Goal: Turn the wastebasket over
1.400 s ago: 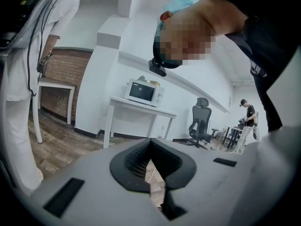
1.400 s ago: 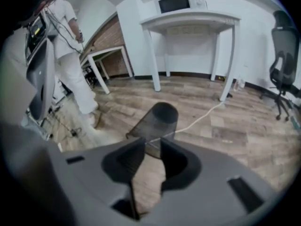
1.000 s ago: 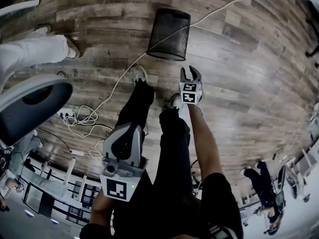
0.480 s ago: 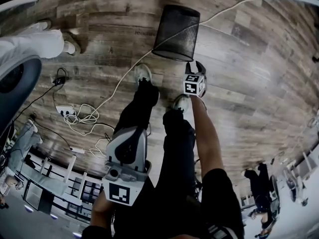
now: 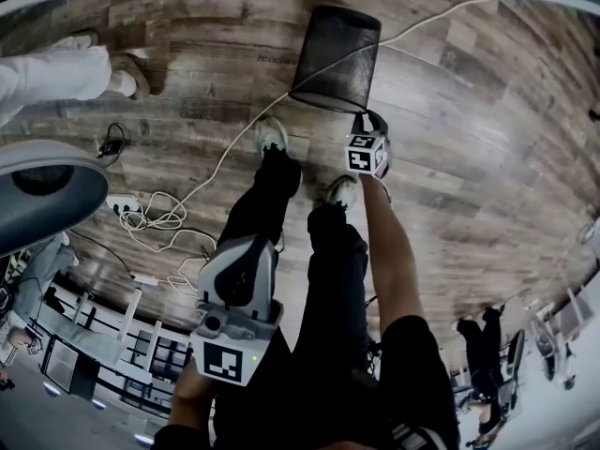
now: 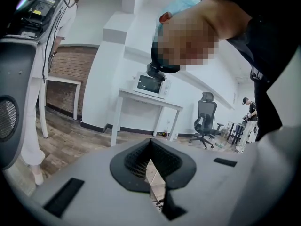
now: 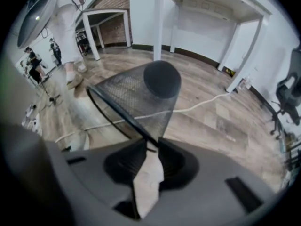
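The black mesh wastebasket point(image 5: 334, 56) stands on the wood floor in front of my feet, its wide mouth down and its solid round base point(image 7: 162, 79) up. My right gripper point(image 5: 367, 118) points steeply down at the near side of the basket. In the right gripper view the basket's thin rim point(image 7: 123, 117) runs into the right gripper point(image 7: 153, 144); the jaws are closing and their tips pinch the rim. My left gripper point(image 5: 246, 244) hangs by my left leg, far from the basket. In the left gripper view the left gripper point(image 6: 150, 144) is shut and holds nothing.
A white cable point(image 5: 223, 150) crosses the floor past the basket to a tangle by a power strip point(image 5: 122, 209). A person in white trousers point(image 5: 56, 71) stands at the left, above a grey chair point(image 5: 42, 195). White tables point(image 7: 197, 4) stand beyond the basket.
My right gripper has sunk and moved forward from short of the basket to its near rim, and its open jaws have narrowed onto the rim. The left gripper has barely shifted.
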`<state>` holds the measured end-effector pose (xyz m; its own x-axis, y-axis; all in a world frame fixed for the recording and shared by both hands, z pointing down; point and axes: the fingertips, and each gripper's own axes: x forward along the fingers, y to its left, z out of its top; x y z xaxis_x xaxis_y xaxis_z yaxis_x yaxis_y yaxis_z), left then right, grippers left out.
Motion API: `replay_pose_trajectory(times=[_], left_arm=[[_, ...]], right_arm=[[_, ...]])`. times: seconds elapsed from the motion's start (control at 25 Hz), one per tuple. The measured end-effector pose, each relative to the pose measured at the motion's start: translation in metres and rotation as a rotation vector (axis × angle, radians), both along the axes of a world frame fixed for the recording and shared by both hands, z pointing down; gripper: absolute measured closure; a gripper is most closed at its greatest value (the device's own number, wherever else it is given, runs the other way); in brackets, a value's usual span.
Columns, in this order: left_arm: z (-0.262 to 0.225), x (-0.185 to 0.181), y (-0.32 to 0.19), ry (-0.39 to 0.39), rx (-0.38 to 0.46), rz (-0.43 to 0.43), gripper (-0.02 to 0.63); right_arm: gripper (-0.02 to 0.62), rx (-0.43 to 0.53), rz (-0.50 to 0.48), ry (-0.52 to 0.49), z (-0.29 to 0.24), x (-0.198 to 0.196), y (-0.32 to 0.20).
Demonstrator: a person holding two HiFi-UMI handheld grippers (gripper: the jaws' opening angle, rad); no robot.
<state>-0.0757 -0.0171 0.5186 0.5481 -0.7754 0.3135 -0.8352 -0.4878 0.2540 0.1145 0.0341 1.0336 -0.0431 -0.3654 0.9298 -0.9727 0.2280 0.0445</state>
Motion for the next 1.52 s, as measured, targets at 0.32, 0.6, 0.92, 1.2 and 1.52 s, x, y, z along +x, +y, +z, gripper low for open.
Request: replay_pose_trajectory(times=[0.32, 0.6, 0.92, 1.2, 1.52], left_arm=[[-0.012, 0.0, -0.002, 0.016, -0.013, -0.011, 0.572], [-0.028, -0.002, -0.009, 0.024, -0.023, -0.024, 0.572], [-0.042, -0.012, -0.023, 0.019, -0.018, -0.04, 0.571], [-0.041, -0.024, -0.035, 0.018, -0.025, -0.066, 0.571], [-0.018, -0.024, -0.041, -0.015, -0.097, -0.067, 0.571]], right_arm=[[0.53, 0.005, -0.09, -0.037, -0.024, -0.02, -0.014], [0.54, 0.012, -0.084, -0.095, -0.051, -0.025, -0.036], [0.541, -0.007, -0.093, -0.145, -0.073, -0.026, -0.056], [0.541, -0.011, -0.032, -0.213, -0.102, -0.028, -0.085], [0.541, -0.068, 0.059, -0.306, -0.127, -0.025, -0.105]])
